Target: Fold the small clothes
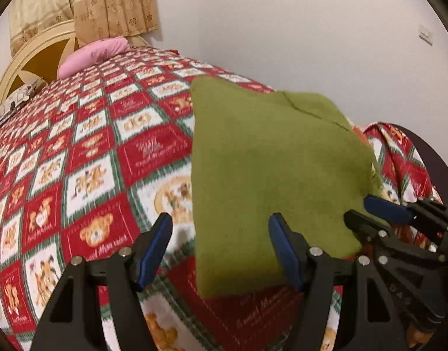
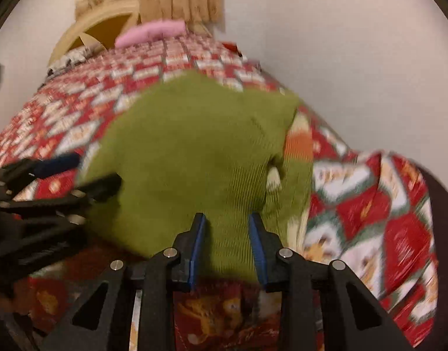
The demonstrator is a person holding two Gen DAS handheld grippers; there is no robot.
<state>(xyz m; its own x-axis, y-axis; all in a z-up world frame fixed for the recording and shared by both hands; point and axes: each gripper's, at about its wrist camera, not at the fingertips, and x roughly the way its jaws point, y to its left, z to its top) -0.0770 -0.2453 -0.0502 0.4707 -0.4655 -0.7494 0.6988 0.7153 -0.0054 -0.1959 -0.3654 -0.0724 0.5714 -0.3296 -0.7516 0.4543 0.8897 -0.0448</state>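
Left claw (image 1: pixel 221 248) up close, fingers spread wide, released, over the near-left edge of the green sweater (image 1: pixel 270 175). Right claw (image 2: pixel 227 248) is parted too, straddling its near hem, gripping nothing. Sweater lies folded mid-frame on the red quilt (image 1: pixel 86 158), pink pillow (image 1: pixel 92 55) upper left.

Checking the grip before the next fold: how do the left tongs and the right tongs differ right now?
The left tongs gape wide; the right tongs are only narrowly parted. The left tongs straddle the green garment's near left edge, one finger over the patterned blanket; the right tongs have both fingers over the garment's near edge. Both are open, with blue pads, at the garment's near end.
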